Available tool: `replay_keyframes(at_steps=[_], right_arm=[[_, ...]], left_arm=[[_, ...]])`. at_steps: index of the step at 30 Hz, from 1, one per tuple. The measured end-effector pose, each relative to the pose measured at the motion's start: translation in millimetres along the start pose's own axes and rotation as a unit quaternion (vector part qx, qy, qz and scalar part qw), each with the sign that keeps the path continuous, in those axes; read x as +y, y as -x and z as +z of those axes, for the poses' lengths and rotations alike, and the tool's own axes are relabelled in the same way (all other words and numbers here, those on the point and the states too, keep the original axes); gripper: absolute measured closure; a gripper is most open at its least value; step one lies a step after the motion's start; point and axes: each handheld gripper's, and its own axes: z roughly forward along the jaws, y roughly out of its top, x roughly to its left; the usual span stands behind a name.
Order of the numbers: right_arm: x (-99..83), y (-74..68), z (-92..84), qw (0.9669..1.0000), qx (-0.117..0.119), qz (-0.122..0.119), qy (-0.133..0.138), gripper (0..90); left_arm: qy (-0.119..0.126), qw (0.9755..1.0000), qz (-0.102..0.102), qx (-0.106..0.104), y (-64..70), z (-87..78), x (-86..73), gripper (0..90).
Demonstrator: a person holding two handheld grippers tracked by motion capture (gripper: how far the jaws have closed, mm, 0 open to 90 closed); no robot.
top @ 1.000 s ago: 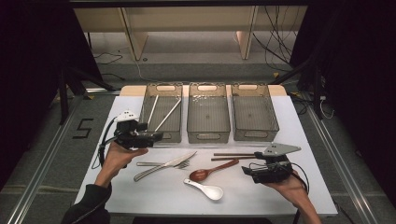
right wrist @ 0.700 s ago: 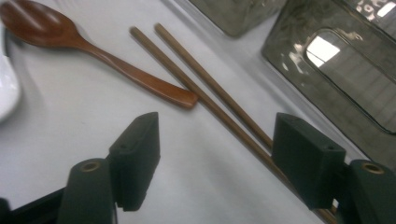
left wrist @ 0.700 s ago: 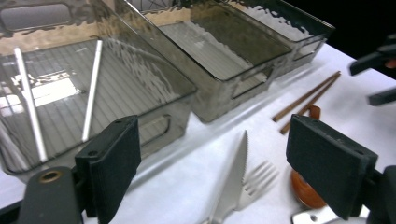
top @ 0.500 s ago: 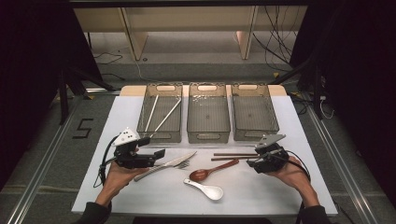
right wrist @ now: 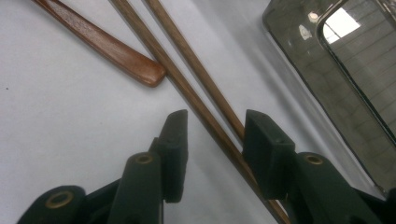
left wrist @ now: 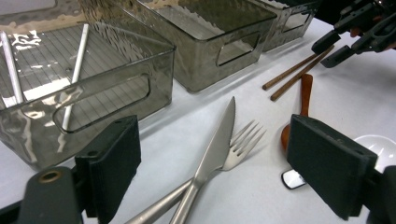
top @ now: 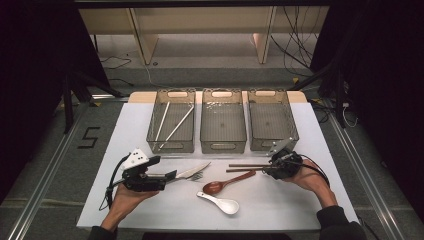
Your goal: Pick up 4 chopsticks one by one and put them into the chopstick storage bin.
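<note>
Wooden chopsticks [right wrist: 187, 88] two, between right tool [right wrist: 212, 140] closing jaws, untouched, left tool [left wrist: 210, 177] open over one knife [left wrist: 215, 144], one fork [left wrist: 240, 144]

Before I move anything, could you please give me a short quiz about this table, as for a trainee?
1. Which tray holds the metal chopsticks? A) left B) middle C) right
2. True or false: the white spoon lies inside a tray.
3. What lies between the jaws of the right gripper?

Key
1. A, the left tray.
2. False; it lies on the table.
3. The wooden chopsticks; the jaws have just been closing around them, with a gap at one pad.
</note>
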Motion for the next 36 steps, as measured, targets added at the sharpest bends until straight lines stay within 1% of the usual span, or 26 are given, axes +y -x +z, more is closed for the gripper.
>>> replay_keyframes(at_steps=[2,4,6,9,11,15,17,19,22,25,26,28,29,30,33,34,35,36], right_arm=[[0.4,1.0,2.0,1.0000,0.004,-0.004,-0.002,63.3],[1.0,1.1,3.9,0.9999,0.001,-0.010,-0.011,64.7],[1.9,1.3,5.8,0.9998,0.007,-0.013,-0.014,65.3],[3.9,2.6,8.4,0.9994,0.005,-0.023,-0.026,67.1],[5.0,3.2,9.8,0.9992,0.004,-0.025,-0.032,68.6],[6.7,4.5,10.6,0.9986,0.014,-0.031,-0.041,71.0],[7.8,4.9,11.1,0.9981,0.019,-0.039,-0.045,73.3],[8.7,5.1,11.4,0.9978,0.022,-0.039,-0.048,74.8],[10.4,4.8,11.6,0.9973,0.024,-0.042,-0.055,75.4],[13.5,4.2,11.8,0.9961,0.021,-0.055,-0.066,75.8],[14.9,3.1,11.5,0.9956,0.019,-0.056,-0.073,76.0],[17.4,3.1,11.5,0.9939,0.018,-0.071,-0.083,76.7],[18.4,2.6,11.3,0.9940,0.018,-0.066,-0.086,77.5],[19.3,2.6,10.8,0.9935,0.019,-0.066,-0.090,78.3],[20.1,3.4,9.5,0.9926,0.020,-0.075,-0.093,80.5],[19.9,3.4,9.3,0.9919,0.020,-0.081,-0.095,79.7],[19.7,2.4,10.2,0.9917,0.020,-0.083,-0.095,75.6],[19.3,1.7,11.5,0.9898,0.026,-0.088,-0.108,74.8]], left_arm=[[-0.003,1.0000,0.000,0.000,0.5,0.7,-1.8,17.3],[-0.007,1.0000,0.001,-0.001,1.1,1.3,-2.7,17.3],[-0.008,1.0000,0.005,-0.003,1.4,1.7,-3.0,17.3],[-0.010,0.9999,0.005,-0.005,2.3,2.4,-3.2,17.3],[-0.010,0.9999,0.006,-0.005,2.4,2.4,-3.2,17.3],[-0.012,0.9999,0.007,-0.005,2.3,2.7,-3.3,17.3],[-0.012,0.9999,0.007,-0.005,2.7,3.1,-3.4,17.3],[-0.014,0.9998,0.012,-0.007,2.9,3.2,-3.4,17.3],[-0.015,0.9998,0.011,-0.007,3.7,3.6,-3.6,17.4],[-0.015,0.9998,0.011,-0.009,4.5,4.2,-3.8,17.4],[-0.015,0.9998,0.011,-0.008,4.8,4.5,-3.8,17.5],[-0.017,0.9997,0.014,-0.008,4.9,4.5,-3.9,17.5],[-0.017,0.9997,0.013,-0.009,5.1,4.6,-4.1,17.5],[-0.018,0.9997,0.013,-0.009,5.3,4.8,-4.3,17.5],[-0.019,0.9997,0.014,-0.010,5.1,5.2,-4.9,17.7],[-0.020,0.9997,0.014,-0.010,5.2,5.2,-5.0,17.7],[-0.020,0.9996,0.014,-0.011,5.3,5.4,-5.1,17.7],[-0.020,0.9996,0.014,-0.011,5.3,5.4,-5.0,17.7]])
